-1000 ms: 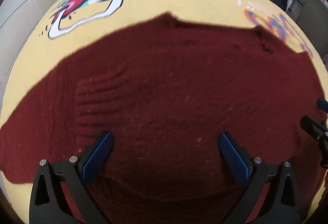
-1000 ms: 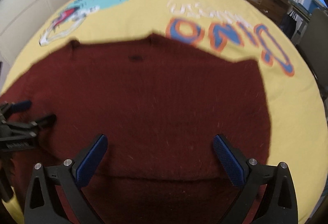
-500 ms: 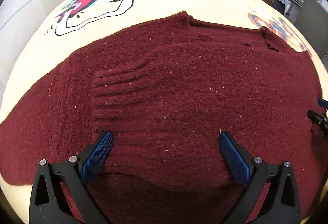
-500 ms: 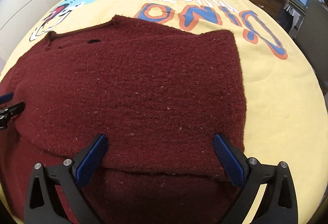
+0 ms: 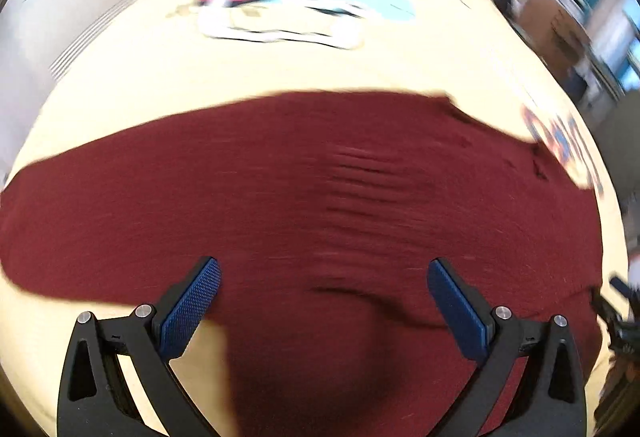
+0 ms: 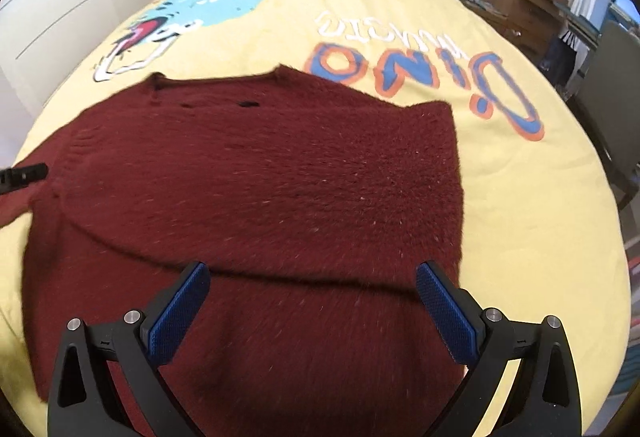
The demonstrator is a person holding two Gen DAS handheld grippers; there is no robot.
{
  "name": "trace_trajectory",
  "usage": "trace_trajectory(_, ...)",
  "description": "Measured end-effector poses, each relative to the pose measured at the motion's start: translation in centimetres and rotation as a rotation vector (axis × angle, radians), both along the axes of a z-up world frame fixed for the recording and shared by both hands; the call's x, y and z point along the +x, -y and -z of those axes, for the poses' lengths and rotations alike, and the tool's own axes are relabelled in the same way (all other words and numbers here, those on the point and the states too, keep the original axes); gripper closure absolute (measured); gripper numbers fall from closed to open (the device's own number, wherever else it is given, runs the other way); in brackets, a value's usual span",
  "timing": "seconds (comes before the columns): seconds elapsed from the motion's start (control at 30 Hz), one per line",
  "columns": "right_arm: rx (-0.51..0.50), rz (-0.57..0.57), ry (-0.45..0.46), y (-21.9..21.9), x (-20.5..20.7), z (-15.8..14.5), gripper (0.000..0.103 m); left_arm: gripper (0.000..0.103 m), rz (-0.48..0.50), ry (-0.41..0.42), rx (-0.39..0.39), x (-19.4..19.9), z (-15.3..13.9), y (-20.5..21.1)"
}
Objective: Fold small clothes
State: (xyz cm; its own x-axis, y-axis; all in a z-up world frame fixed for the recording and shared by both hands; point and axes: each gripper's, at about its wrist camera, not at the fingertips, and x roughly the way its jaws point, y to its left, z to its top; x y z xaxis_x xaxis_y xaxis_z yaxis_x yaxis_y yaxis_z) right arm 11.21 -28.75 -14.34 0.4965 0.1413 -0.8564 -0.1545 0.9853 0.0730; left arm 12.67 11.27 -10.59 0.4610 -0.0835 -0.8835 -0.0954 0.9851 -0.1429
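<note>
Dark red knit sweater (image 6: 280, 177) spread flat on yellow dinosaur bedspread (image 6: 500, 217), one fold edge across near part. Left gripper (image 5: 324, 301) spread wide above sweater, gripping nothing. Right gripper (image 6: 312, 301) likewise spread, empty. Left view motion-blurred

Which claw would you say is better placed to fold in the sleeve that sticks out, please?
Probably the left claw. In its view the sweater's outstretched sleeve lies on its side of the yellow bedspread. The right claw hangs open by the opposite straight edge, with no sleeve showing there.
</note>
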Motion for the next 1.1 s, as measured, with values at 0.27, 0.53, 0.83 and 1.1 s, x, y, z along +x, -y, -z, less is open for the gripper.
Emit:
trace_trajectory(0.27,0.038,0.049,0.008,0.8,-2.9,-2.2,0.001,0.001,-0.355,-0.003,0.003,-4.5,-1.6,-15.0)
trace_trajectory(0.53,0.042,0.116,-0.024,2.1,-4.1,-1.6,0.001,0.001,-0.717,-0.092,-0.089,-7.4,0.4,-26.2)
trace_trajectory(0.83,0.015,0.154,-0.059,3.3,-4.3,-0.6,0.001,0.003,-0.844,-0.152,-0.195,-6.6,3.4,-30.6)
trace_trajectory(1.1,0.016,0.156,-0.073,3.2,-4.1,0.0,0.001,0.092,-0.712,-0.114,-0.142,-5.2,2.1,-30.6)
